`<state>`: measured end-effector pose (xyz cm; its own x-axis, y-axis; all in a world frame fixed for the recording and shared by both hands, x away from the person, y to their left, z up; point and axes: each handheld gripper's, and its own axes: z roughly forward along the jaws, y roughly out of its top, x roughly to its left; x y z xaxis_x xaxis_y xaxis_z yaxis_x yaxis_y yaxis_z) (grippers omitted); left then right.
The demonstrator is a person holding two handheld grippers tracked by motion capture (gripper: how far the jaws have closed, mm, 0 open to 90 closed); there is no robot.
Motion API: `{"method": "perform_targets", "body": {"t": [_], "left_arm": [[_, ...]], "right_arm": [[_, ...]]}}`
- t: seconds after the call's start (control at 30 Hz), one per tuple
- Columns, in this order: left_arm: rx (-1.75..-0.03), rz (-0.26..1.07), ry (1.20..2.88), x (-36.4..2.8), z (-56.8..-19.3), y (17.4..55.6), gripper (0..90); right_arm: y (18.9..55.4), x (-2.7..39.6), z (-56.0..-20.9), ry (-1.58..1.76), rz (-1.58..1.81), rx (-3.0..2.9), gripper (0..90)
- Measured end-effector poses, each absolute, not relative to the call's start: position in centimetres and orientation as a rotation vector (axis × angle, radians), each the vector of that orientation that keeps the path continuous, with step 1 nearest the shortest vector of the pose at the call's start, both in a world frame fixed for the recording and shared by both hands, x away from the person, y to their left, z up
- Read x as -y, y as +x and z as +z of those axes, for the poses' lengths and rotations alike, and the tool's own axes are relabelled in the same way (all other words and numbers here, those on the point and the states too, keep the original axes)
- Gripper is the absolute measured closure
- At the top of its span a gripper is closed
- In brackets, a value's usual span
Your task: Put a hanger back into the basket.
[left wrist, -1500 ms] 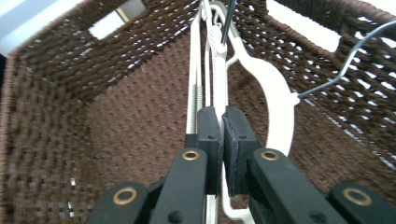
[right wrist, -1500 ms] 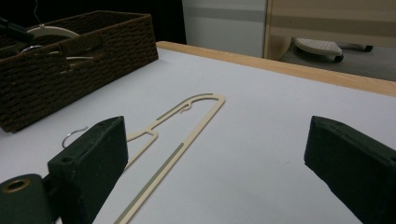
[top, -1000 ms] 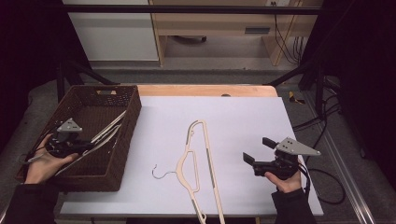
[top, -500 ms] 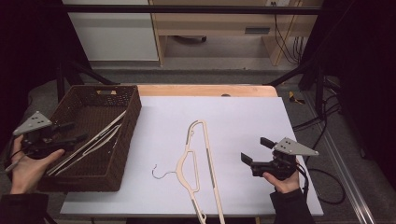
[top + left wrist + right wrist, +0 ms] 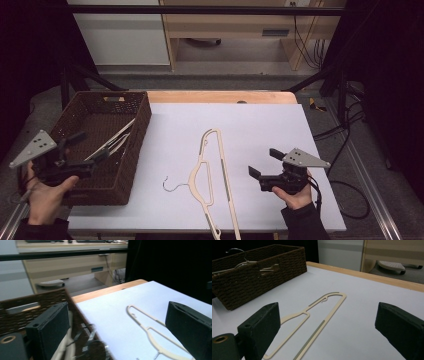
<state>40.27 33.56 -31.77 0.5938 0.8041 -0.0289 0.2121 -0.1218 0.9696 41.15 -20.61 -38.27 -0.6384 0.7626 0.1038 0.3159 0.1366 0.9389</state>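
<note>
Two grippers sit wide open in my feeds, both empty. My left gripper (image 5: 85, 150), whose jaws have just been opening, hangs over the near left edge of the dark brown woven wicker basket (image 5: 137, 145), the pale hangers in the basket (image 5: 114, 141) ahead of its tips. My right gripper (image 5: 259, 172) faces the cream flat plastic hanger with a thin wire hook (image 5: 210, 175), to its left on the smooth white tabletop (image 5: 260, 125). I judge the thin hanger could slide on that slick surface under a shallow pinch.
</note>
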Motion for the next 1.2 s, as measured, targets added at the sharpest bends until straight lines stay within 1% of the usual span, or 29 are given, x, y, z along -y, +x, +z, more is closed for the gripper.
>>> {"method": "perform_targets", "body": {"t": [0.2, 0.4, 0.5, 0.6, 1.0, 1.2], "left_arm": [[-0.790, 0.594, 1.666, -29.7, -32.9, 39.9, 6.0], [-0.725, 0.550, 1.728, -26.1, -34.7, 39.9, 6.4], [-0.711, 0.520, 1.739, -24.9, -35.7, 40.1, 6.4], [-0.691, 0.494, 1.787, -23.5, -36.9, 40.2, 6.8], [-0.646, 0.386, 1.940, -20.4, -41.4, 41.1, 9.2], [-0.671, 0.320, 2.032, -19.2, -44.5, 42.2, 10.0]], "right_arm": [[41.2, 20.0, -38.4, 1.029, 1.508, -2.041, 6.7], [41.3, 19.9, -38.7, 1.041, 1.507, -2.038, 6.6], [41.2, 19.9, -38.9, 1.036, 1.505, -2.039, 6.3], [41.2, 20.0, -39.0, 1.037, 1.504, -2.038, 6.2], [41.2, 20.0, -39.2, 1.036, 1.496, -2.047, 6.3], [41.2, 20.0, -39.4, 1.031, 1.492, -2.062, 6.5]]}}
